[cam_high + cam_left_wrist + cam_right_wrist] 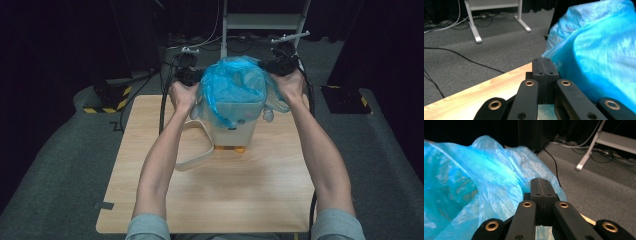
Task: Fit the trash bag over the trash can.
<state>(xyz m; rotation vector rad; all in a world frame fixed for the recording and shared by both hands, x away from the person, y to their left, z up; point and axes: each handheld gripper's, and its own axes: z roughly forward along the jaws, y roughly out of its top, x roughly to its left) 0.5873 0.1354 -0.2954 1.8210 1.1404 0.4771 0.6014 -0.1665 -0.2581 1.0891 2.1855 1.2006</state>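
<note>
At the far middle of the pale wooden table (210, 190) stands a small cream plastic bin (235, 122) lined with a thin, translucent blue plastic bag (232, 85), its rim draped over the top. The left gripper (545, 65) and right gripper (541, 185) each have their jaws pressed together, pinching the bag's edge on opposite sides. To seat the liner well, draw both edges outward and down evenly, keeping the film taut, neither hand outrunning the other, or the bin may tip.
</note>
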